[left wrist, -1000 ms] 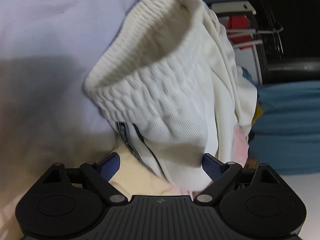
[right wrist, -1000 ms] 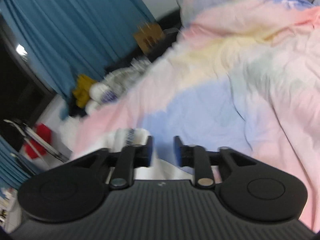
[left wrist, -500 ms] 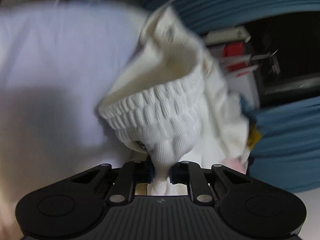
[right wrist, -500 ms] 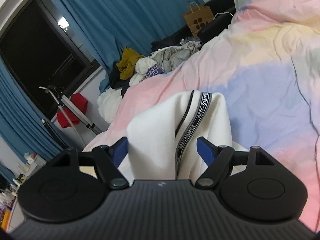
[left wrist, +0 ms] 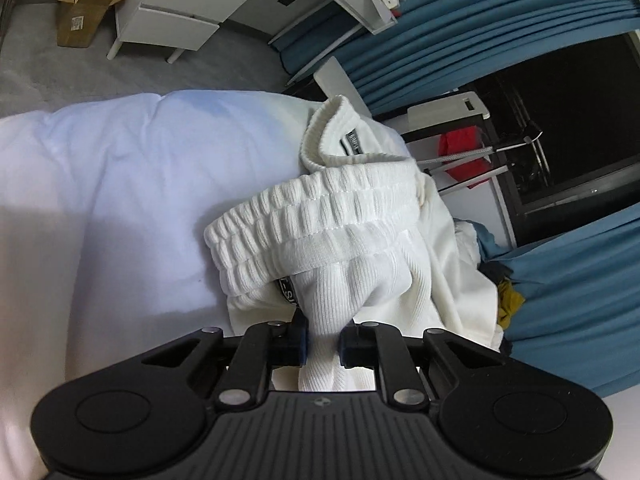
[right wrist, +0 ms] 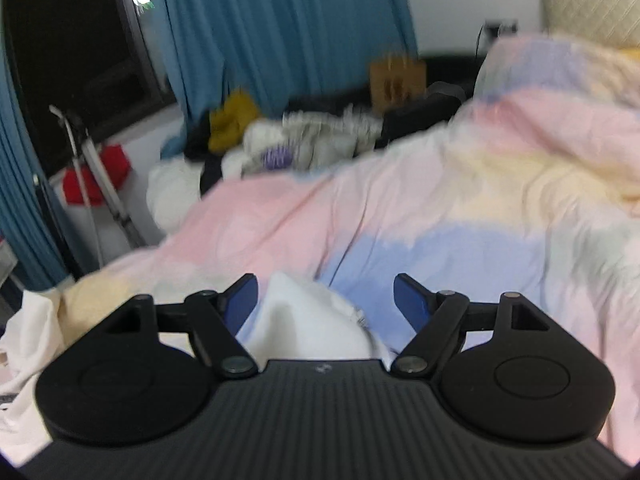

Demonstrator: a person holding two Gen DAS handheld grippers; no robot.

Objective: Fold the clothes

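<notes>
My left gripper [left wrist: 322,344] is clamped on a bunched fold of the white ribbed garment [left wrist: 340,248], lifted above the pale bed cover [left wrist: 120,200]. My right gripper [right wrist: 325,300]: fingers spread wide, a white fold [right wrist: 308,320] between them, untouched. Pastel duvet [right wrist: 460,208] beyond.

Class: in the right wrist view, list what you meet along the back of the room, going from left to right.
Red cloth → mustard-yellow garment → heap of pale clothes → brown paper bag → beige headboard.
</notes>
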